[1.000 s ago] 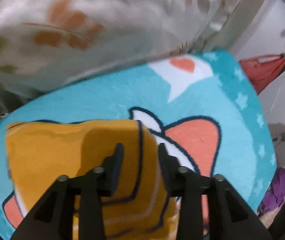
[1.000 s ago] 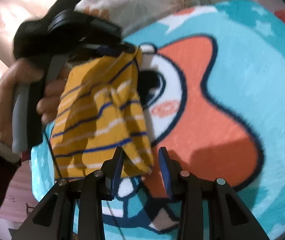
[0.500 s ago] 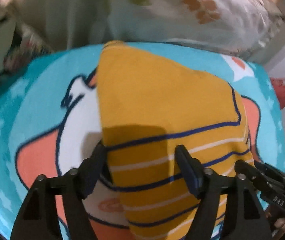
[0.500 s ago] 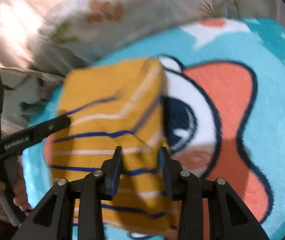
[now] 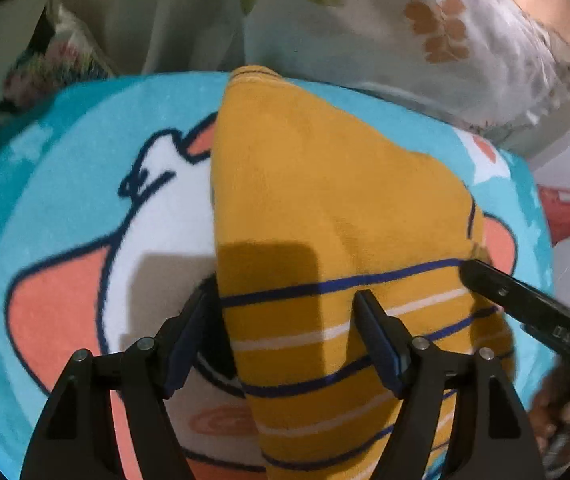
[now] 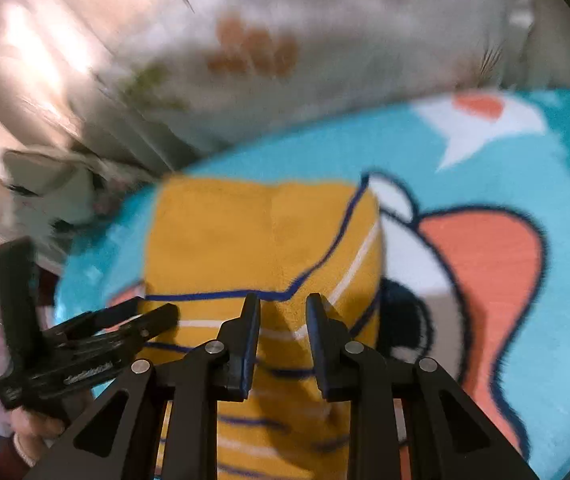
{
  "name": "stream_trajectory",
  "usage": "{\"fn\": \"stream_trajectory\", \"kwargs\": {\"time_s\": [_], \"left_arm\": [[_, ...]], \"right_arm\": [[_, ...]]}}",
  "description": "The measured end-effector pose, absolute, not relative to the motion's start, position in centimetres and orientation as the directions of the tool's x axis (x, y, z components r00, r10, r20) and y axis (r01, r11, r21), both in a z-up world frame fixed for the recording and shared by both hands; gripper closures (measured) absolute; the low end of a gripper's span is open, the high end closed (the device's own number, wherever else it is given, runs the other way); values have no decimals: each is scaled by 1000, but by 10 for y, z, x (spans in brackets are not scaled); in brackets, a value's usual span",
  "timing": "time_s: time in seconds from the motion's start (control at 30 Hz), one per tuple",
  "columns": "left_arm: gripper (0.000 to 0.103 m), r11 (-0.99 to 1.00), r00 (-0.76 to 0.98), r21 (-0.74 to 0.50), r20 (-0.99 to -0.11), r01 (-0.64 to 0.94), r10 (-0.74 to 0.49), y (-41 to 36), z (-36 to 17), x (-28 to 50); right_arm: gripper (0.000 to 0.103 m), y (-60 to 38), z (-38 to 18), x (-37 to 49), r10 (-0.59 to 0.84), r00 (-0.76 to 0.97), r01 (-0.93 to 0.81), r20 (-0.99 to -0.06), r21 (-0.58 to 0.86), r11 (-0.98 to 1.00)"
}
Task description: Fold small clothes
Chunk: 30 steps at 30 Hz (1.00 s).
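A yellow garment with blue and white stripes (image 5: 325, 208) lies folded on a turquoise cartoon mat (image 5: 65, 128). My left gripper (image 5: 285, 300) is open, its fingers astride the garment's near left edge. My right gripper (image 6: 283, 308) shows in its own view with the fingers a narrow gap apart over the garment (image 6: 245, 240), with a raised fold of cloth between the tips; a grip cannot be told. The right gripper's finger (image 5: 525, 304) also shows at the garment's right edge in the left wrist view. The left gripper (image 6: 125, 320) shows at the garment's left in the right wrist view.
A white floral pillow or quilt (image 5: 405, 40) lies behind the mat, also blurred in the right wrist view (image 6: 285, 60). A red object (image 5: 565, 212) sits beyond the mat's right edge. The mat (image 6: 525, 184) extends to the right of the garment.
The left gripper has opened wide and let go of the garment. The garment went from hanging to lying flat on the mat. The right gripper has swung round over its near edge.
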<state>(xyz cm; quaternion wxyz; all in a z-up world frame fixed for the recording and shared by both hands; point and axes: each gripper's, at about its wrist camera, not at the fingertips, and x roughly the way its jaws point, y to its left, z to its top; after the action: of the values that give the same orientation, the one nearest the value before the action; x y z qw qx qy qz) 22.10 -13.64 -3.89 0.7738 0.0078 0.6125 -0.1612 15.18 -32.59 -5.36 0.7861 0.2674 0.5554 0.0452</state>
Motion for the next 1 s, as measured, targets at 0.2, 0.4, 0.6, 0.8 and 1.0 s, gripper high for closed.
{"fn": "stream_trajectory", "kwargs": {"time_s": [0.2, 0.4, 0.6, 0.8, 1.0], "left_arm": [[29, 941, 263, -204, -924, 269, -276, -136, -15, 242], [27, 962, 183, -164, -961, 220, -206, -144, -52, 277], [27, 955, 255, -176, -937, 240, -237, -128, -12, 240], [27, 958, 279, -154, -935, 242, -220, -131, -21, 181], [27, 962, 241, -227, -936, 151, -258, -110, -28, 137]], "right_arm": [[76, -342, -30, 168, 334, 446, 250, -830, 474, 844], [75, -332, -71, 204, 370, 307, 284, -877, 455, 844], [75, -339, -32, 171, 315, 432, 260, -845, 451, 854], [75, -321, -16, 103, 347, 461, 175, -817, 466, 867], [76, -337, -37, 59, 347, 423, 243, -837, 473, 847]]}}
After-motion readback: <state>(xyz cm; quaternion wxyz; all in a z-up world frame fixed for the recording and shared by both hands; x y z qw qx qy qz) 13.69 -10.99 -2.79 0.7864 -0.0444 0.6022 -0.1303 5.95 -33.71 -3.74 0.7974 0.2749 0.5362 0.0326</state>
